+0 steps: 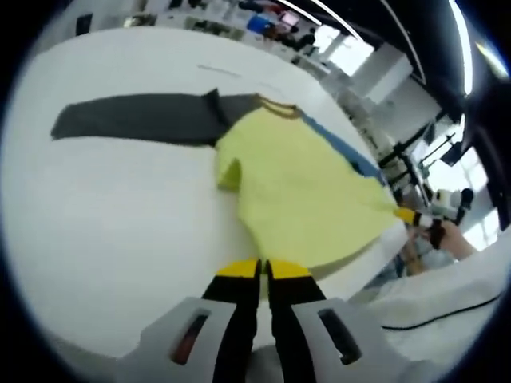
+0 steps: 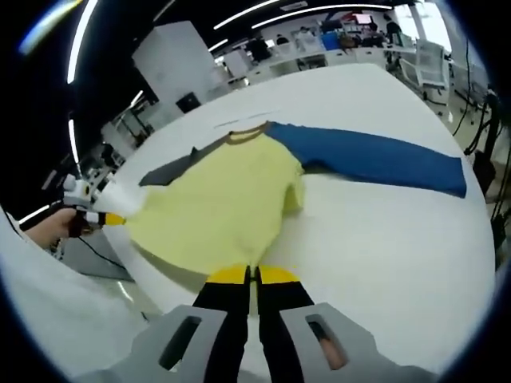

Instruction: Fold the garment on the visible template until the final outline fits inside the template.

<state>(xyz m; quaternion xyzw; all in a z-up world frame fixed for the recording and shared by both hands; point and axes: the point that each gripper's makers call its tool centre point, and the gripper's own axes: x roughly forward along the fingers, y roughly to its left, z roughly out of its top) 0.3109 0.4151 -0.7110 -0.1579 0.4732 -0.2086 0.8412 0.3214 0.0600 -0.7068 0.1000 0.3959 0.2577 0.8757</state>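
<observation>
A white table (image 1: 120, 223) carried one garment (image 1: 307, 191), a shirt with a yellow body lying flat, collar toward the far side. Its grey sleeve (image 1: 136, 118) stretched straight out over the tabletop to one side, its blue sleeve (image 2: 375, 158) to the other. The hem lay at the near table edge.
</observation>
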